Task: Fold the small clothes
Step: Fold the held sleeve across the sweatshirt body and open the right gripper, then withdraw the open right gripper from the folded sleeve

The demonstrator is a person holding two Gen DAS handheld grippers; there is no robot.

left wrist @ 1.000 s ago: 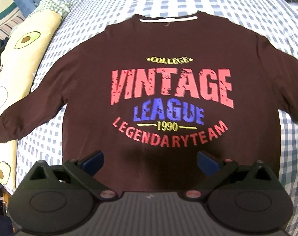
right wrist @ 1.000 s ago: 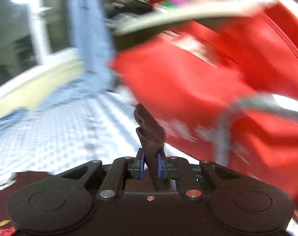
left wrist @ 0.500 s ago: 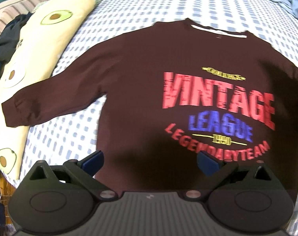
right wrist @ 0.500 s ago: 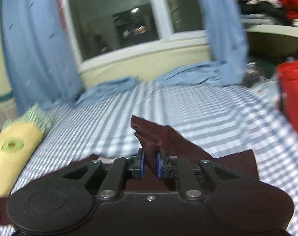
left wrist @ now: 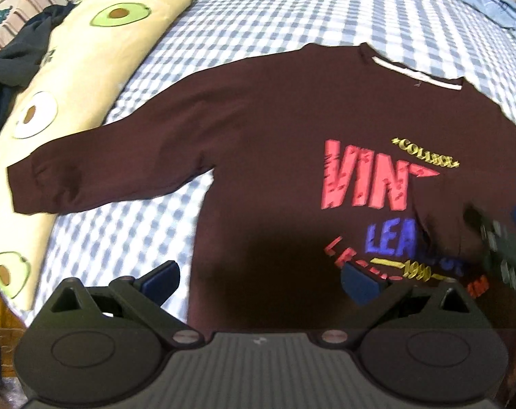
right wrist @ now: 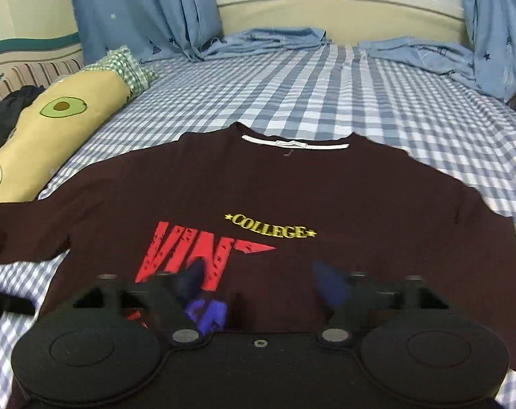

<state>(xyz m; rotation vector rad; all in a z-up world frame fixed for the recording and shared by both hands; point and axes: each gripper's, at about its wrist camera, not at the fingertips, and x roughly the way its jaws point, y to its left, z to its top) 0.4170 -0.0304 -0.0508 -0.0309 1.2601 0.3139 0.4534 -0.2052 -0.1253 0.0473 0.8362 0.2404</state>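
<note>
A dark maroon long-sleeved shirt lies face up on the checked bedsheet, collar at the far side. Its left sleeve stretches out flat toward the pillow. The right sleeve is folded across the chest and covers most of the print, leaving "VIN" and "COLLEGE" showing. My left gripper hangs open over the shirt's lower left hem. My right gripper is blurred above the folded sleeve; its jaws are opening and no cloth is pinched between them. It also shows at the right edge of the left wrist view.
A long avocado-print pillow runs along the bed's left side, with dark clothes beyond it. Blue curtains and crumpled blue cloth lie at the far end under the window.
My right gripper swung the pinched right sleeve over the chest, then spread its jaws and let it go. My left gripper slid left along the hem, staying open.
</note>
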